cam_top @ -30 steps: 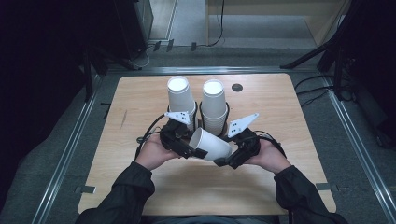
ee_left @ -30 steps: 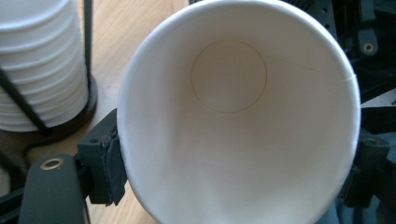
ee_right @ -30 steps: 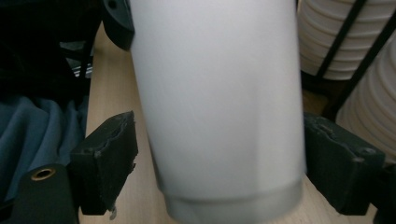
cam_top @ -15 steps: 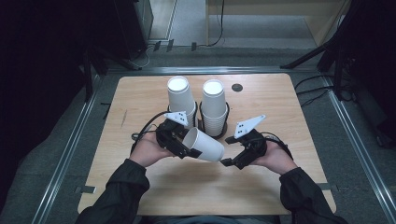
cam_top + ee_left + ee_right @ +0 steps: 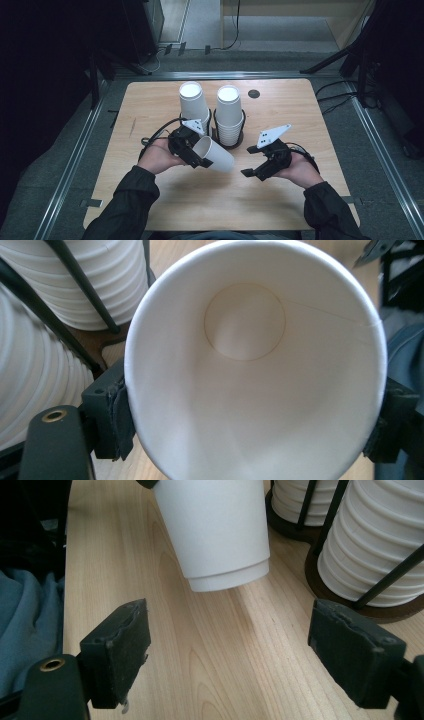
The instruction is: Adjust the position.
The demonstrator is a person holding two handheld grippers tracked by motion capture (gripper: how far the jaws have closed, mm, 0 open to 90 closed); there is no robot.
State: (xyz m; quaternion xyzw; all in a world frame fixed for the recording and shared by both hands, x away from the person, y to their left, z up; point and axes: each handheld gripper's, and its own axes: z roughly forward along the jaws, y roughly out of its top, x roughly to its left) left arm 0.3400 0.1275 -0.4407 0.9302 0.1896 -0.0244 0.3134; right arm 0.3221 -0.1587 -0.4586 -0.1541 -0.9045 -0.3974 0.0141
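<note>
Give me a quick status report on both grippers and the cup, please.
Left gripper shut on paper cup, cup lying sideways. Right gripper open, empty. Cup stacks close behind; bare table in front.

We hold the left gripper (image 5: 200, 159) clamped at mid-table, jaws pressed against a load's rim. Our right gripper (image 5: 255, 172) sits apart, jaws spread wide, pointing toward the left.

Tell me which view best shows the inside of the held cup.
The left gripper view: it looks straight into the cup, down to its round bottom. The high view shows its outside, lying sideways in the left tool. The right gripper view shows its base end.
</note>
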